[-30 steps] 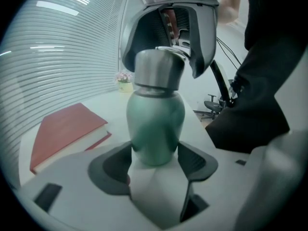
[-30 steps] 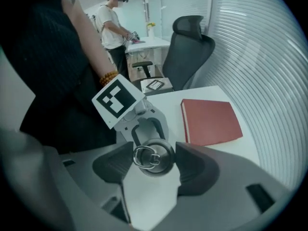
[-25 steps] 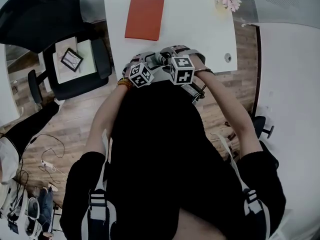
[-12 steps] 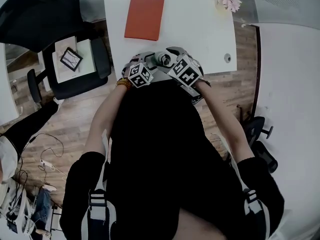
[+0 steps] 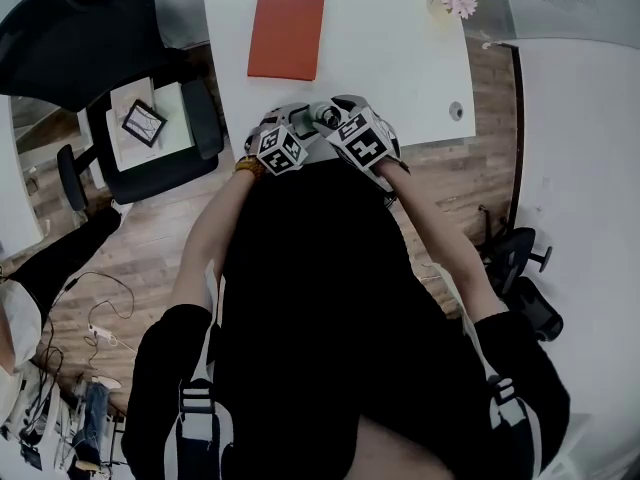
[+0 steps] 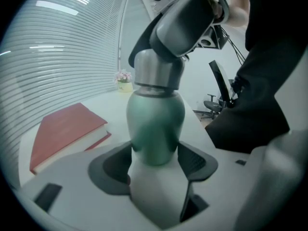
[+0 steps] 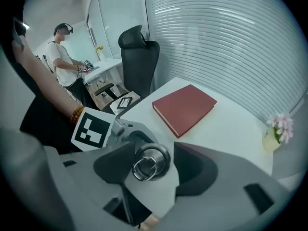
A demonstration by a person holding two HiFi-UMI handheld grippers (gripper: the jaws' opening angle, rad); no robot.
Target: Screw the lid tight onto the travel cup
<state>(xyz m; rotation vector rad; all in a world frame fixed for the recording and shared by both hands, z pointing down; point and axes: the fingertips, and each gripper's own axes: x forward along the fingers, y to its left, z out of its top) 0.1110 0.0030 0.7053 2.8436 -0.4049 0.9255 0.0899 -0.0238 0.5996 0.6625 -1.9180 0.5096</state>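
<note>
The left gripper (image 6: 156,159) is clamping the matte green travel cup (image 6: 155,121) while the right gripper (image 7: 152,166) is closing its jaws around the round silver lid (image 7: 154,158).

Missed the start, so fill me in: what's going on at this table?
A person stands at the near edge of a white table with a gripper in each hand. The left gripper clamps the green cup upright by its body. The right gripper reaches down from above, its jaws closing on the steel lid that sits on the cup's top. A red book lies untouched farther back.
</note>
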